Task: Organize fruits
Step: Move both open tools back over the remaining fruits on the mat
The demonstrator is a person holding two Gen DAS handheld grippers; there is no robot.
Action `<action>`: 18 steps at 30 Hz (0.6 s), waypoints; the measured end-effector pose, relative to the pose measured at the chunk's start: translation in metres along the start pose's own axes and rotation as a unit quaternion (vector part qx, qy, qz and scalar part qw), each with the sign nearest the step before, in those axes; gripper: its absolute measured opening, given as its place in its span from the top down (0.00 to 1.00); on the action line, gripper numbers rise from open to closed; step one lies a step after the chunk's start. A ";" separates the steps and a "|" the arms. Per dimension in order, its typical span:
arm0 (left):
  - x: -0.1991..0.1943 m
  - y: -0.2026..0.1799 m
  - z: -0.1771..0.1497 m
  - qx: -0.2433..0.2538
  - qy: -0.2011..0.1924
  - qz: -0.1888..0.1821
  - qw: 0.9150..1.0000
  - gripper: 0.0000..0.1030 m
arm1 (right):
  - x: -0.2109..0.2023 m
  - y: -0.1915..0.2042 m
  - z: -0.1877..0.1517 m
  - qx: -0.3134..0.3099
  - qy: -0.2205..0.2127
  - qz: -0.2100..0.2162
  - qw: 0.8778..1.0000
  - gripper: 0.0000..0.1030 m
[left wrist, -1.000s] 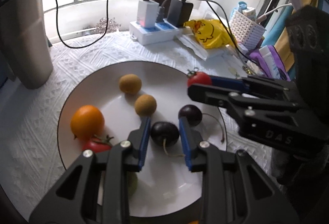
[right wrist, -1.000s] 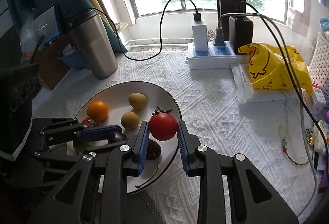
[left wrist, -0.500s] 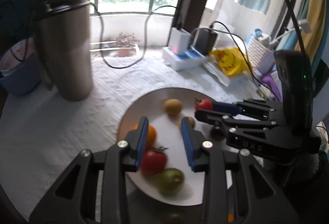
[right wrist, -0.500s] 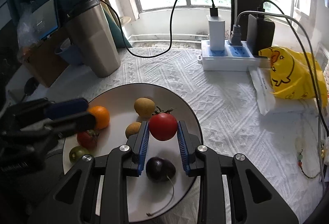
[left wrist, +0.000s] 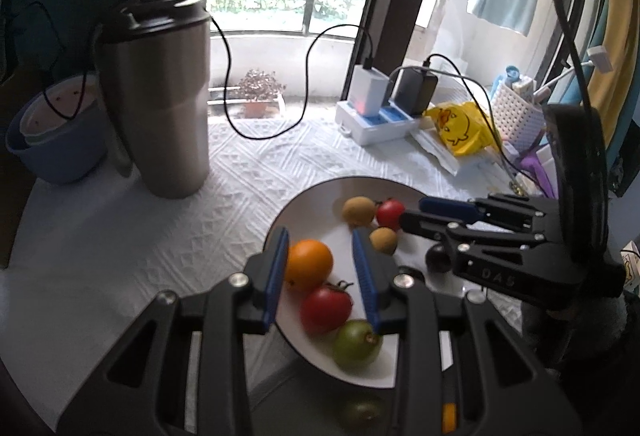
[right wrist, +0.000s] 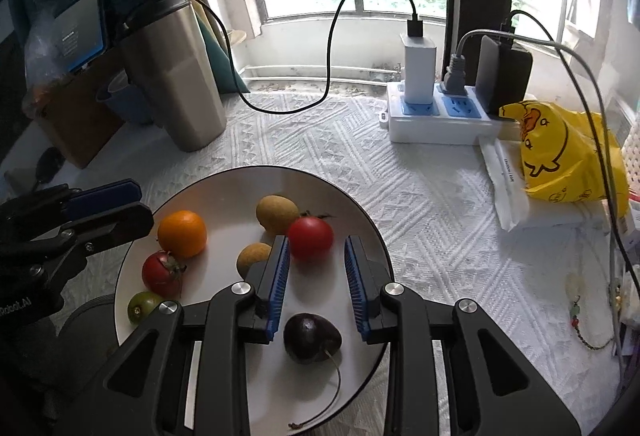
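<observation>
A white plate (right wrist: 232,203) holds an orange (right wrist: 182,234), a stemmed tomato (right wrist: 162,274), a green fruit (right wrist: 142,306), two brown kiwis (right wrist: 277,213) and a dark cherry (right wrist: 312,338). A small red tomato (right wrist: 310,238) rests beside the far kiwi, at the tips of my right gripper (right wrist: 316,248). That gripper is open, with a gap between the tomato and its right pad. My left gripper (left wrist: 319,248) hovers open and holds nothing, above the orange (left wrist: 310,264) and the stemmed tomato (left wrist: 326,310).
A steel tumbler (right wrist: 180,75) stands at the back left, with a blue bowl (left wrist: 56,131) beside it. A power strip (right wrist: 436,119) with chargers and trailing cables lies at the back. To the right are a yellow duck bag (right wrist: 560,155) and a white basket (left wrist: 516,107).
My left gripper let go of the dark cherry, rose and drew back toward the orange side. The small tomato no longer fills the right jaws and sits on the plate beside the kiwi.
</observation>
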State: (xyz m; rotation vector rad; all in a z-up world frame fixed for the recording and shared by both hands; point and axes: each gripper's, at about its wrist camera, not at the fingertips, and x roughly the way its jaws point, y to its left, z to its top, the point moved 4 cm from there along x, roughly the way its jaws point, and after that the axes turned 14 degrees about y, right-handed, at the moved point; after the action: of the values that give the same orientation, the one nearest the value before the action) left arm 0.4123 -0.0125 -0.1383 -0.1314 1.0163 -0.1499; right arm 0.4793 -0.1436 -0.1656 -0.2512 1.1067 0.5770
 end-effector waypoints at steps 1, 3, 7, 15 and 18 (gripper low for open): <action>-0.003 0.001 -0.001 -0.001 -0.002 0.001 1.000 0.66 | -0.002 0.001 0.000 0.000 -0.001 -0.001 1.000 0.71; -0.009 0.002 -0.004 -0.002 -0.006 0.003 1.000 0.66 | -0.009 0.005 -0.002 -0.003 -0.007 -0.003 1.000 0.71; -0.019 0.005 -0.010 -0.010 -0.011 -0.001 1.000 0.66 | -0.025 0.011 -0.006 -0.002 -0.020 -0.006 1.000 0.70; -0.043 0.002 -0.026 -0.015 -0.029 -0.004 0.999 0.59 | -0.052 0.029 -0.023 -0.006 -0.036 -0.011 0.999 0.70; -0.050 0.002 -0.035 -0.018 -0.029 -0.008 0.999 0.57 | -0.062 0.035 -0.032 -0.004 -0.042 -0.011 0.999 0.70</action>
State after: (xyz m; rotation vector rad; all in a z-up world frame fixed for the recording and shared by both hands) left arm 0.3571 -0.0027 -0.1154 -0.1757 0.9601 -0.1422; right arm 0.4158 -0.1486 -0.1212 -0.2439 1.0200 0.5686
